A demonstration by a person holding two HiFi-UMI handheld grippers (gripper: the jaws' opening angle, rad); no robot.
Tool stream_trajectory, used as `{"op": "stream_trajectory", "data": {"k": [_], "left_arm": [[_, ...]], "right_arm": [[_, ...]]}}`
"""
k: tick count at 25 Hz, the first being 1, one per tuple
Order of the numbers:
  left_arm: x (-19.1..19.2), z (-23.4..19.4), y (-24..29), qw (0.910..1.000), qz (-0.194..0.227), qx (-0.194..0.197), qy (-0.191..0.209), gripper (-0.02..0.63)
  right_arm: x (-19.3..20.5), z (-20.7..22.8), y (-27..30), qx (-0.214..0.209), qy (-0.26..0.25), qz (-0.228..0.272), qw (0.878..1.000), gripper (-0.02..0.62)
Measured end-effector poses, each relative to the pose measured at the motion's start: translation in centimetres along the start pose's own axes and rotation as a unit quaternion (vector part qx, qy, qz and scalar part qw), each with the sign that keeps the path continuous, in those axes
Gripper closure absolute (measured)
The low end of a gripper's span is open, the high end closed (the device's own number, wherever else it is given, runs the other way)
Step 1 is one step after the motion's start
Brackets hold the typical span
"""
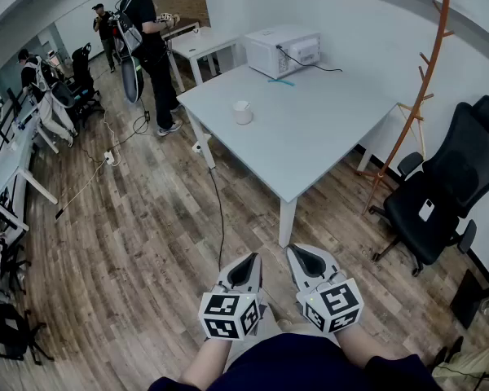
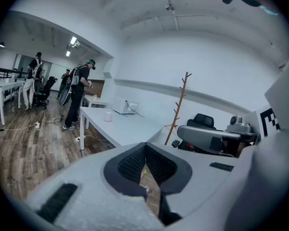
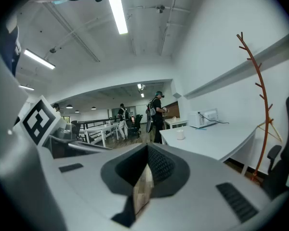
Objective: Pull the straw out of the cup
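Note:
A small white cup (image 1: 242,112) stands on the white table (image 1: 310,137), towards its far left side; no straw shows in it at this distance. The cup also appears small and far off in the left gripper view (image 2: 108,115) and in the right gripper view (image 3: 180,134). Both grippers hang close to my body, over the wooden floor and well short of the table. My left gripper (image 1: 246,261) is shut with nothing in it, its tips meeting (image 2: 145,147). My right gripper (image 1: 303,256) beside it is also shut and empty (image 3: 148,149).
A white microwave (image 1: 282,51) sits at the table's far end, with a thin teal thing (image 1: 281,81) lying in front of it. A black office chair (image 1: 444,186) and an orange coat stand (image 1: 416,96) are to the right. A person (image 1: 151,47) stands beyond the table.

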State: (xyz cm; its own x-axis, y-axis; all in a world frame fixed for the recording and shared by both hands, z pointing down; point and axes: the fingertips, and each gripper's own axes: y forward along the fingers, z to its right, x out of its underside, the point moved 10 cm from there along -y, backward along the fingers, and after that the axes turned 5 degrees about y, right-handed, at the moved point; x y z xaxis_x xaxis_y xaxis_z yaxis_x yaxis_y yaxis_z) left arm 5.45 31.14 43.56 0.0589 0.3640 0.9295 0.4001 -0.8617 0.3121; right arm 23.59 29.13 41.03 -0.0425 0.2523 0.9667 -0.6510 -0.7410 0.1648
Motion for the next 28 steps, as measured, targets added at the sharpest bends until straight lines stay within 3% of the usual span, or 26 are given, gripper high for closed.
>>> {"op": "stream_trajectory", "data": {"k": [17, 28], "left_arm": [[-0.2, -1.4, 1.4, 1.0, -0.003, 0.001, -0.007, 0.589], [-2.6, -6.3, 5.3, 0.9999, 0.003, 0.004, -0.015, 0.589]], "right_arm": [[-0.2, 0.7, 2.0, -0.009, 0.018, 0.004, 1.0, 0.566], [-2.0, 1.9, 7.9, -0.003, 0.021, 0.008, 1.0, 0.566]]}}
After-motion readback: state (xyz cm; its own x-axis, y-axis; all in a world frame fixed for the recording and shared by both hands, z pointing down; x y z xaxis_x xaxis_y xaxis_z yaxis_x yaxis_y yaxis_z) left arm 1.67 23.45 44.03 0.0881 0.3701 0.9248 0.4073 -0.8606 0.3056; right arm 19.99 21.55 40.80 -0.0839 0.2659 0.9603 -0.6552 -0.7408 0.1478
